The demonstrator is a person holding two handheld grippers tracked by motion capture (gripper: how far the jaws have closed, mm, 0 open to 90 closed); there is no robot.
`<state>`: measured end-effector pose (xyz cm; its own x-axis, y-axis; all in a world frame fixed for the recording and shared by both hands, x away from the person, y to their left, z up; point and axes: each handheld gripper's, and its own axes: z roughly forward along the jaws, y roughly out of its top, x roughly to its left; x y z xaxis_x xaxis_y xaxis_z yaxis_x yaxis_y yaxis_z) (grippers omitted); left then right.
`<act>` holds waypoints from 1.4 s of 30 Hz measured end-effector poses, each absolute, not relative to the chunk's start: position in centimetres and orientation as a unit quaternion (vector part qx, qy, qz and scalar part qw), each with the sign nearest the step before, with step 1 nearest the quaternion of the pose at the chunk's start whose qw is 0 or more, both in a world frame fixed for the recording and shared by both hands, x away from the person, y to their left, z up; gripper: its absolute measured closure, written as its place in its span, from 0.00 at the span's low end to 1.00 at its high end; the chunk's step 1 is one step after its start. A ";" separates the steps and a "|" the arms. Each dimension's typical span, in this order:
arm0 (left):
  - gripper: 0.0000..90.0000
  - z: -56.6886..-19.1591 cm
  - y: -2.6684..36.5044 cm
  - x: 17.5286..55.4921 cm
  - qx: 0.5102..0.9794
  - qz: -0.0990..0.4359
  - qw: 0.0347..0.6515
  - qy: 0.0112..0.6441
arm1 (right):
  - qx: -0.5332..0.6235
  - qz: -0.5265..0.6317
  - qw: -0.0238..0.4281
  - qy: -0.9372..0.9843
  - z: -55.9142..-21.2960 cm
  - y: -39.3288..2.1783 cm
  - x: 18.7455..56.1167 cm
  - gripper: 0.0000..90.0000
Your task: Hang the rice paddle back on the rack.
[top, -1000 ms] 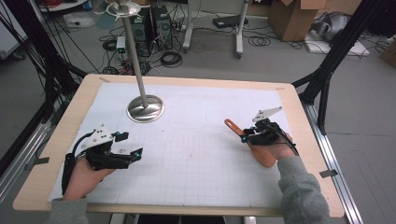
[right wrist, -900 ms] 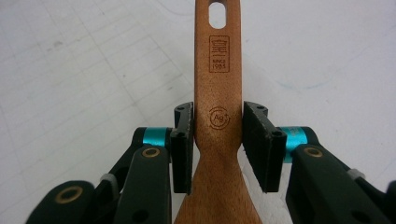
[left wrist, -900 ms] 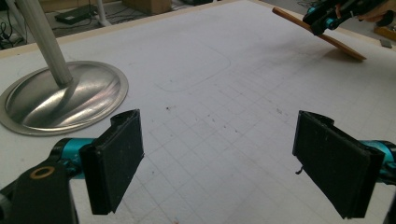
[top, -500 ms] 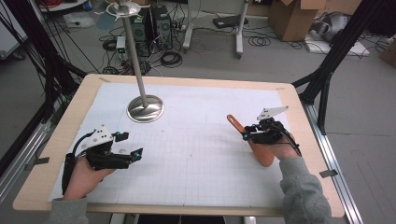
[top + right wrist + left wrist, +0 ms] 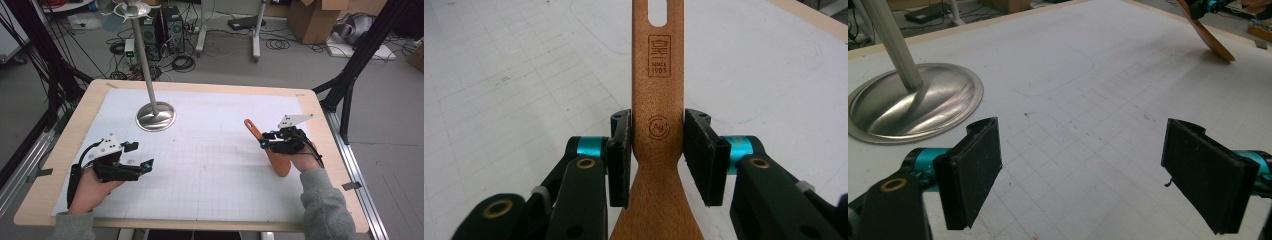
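High view: the right tool (image 5: 266, 141) clamps a wooden spatula (image 5: 267, 150) by its neck, blade tip resting on the tabletop (image 5: 210, 95) near the right edge. The left tool (image 5: 142, 167) hovers apart, with open room between.

Left gripper view: its jaws stand wide, nothing between; the metal stand (image 5: 913, 102) sits close by.

Right gripper view: pads (image 5: 620, 157) squeeze the spatula (image 5: 658, 115) where handle widens; it looks light, stiff and smooth, so a grip on the narrow neck should suit.

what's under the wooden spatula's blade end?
The white grid mat: the wooden spatula tilts with its blade tip down on it, handle clamped in the right gripper. The right hand hides the spot beside the blade.
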<state>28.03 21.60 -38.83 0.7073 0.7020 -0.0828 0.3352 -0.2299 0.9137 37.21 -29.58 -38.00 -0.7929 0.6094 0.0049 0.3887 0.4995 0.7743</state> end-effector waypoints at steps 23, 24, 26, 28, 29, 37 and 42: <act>0.19 -38.9 21.5 28.1 0.765 0.176 0.518 0.339 | 0.294 0.451 0.165 0.826 -36.6 -30.9 36.3 0.72; 0.19 -38.9 21.5 28.1 0.765 0.175 0.519 0.339 | 0.291 0.454 0.166 0.825 -36.5 -31.0 36.3 0.72; 0.19 -38.8 21.6 28.1 0.764 0.176 0.520 0.340 | 0.292 0.459 0.167 0.822 -36.4 -31.0 36.2 0.72; 0.19 -38.8 21.7 28.1 0.763 0.177 0.521 0.340 | 0.292 0.465 0.170 0.818 -36.3 -31.1 36.1 0.72; 0.19 -38.7 21.8 28.1 0.763 0.178 0.520 0.340 | 0.290 0.469 0.171 0.816 -36.2 -31.2 36.1 0.72; 0.19 -38.8 21.7 28.0 0.763 0.176 0.520 0.341 | 0.288 0.488 0.183 0.803 -35.6 -31.5 35.7 0.72; 0.19 -38.8 21.8 28.1 0.763 0.178 0.520 0.341 | 0.287 0.500 0.187 0.795 -35.3 -31.7 35.5 0.72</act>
